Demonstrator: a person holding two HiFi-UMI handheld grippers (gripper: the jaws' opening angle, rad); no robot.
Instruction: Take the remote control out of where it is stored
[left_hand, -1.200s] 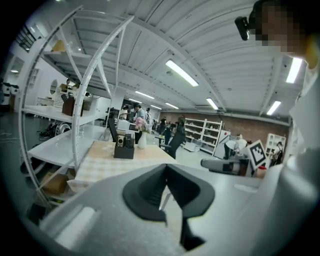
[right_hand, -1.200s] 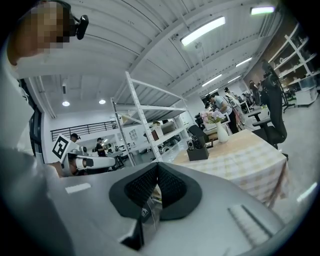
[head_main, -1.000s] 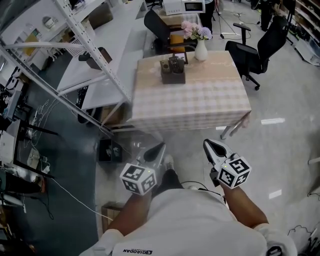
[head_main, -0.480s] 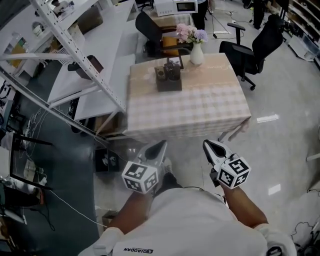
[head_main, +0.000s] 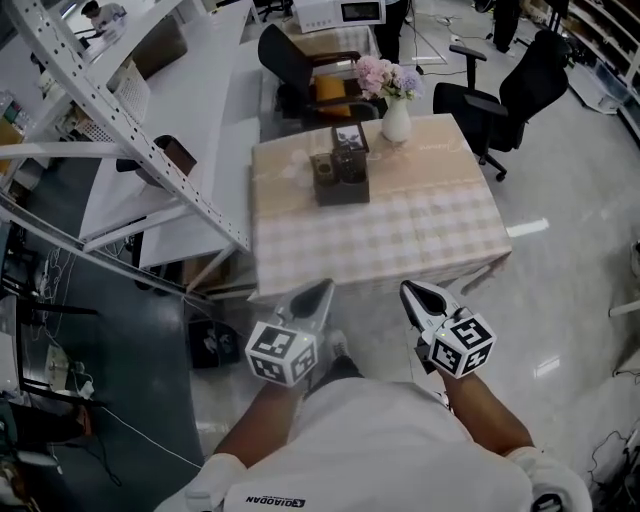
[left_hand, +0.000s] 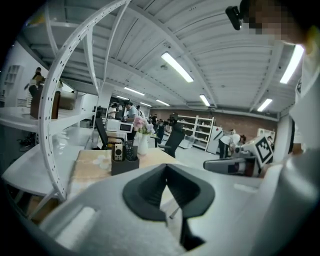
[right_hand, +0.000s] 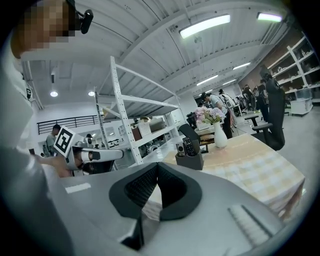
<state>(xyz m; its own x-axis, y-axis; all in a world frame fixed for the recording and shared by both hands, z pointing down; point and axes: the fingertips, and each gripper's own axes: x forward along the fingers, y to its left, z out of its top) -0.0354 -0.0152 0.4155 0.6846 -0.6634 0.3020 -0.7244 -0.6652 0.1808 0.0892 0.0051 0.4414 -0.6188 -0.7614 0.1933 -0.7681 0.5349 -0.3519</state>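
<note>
Nothing of the task is done yet: the remote control (head_main: 351, 162) is seen standing upright inside the dark holder (head_main: 341, 189), which rests on the checked table (head_main: 420, 235) with a flower vase (head_main: 396, 122) just behind it, so the reach, the grip and the lift out are all judged to be left. The left gripper (head_main: 318, 292) and the right gripper (head_main: 411, 290) are held side by side well short of the holder, pointed toward it and tipped slightly downward. The jaws of each are closed tip to tip with nothing between them.
</note>
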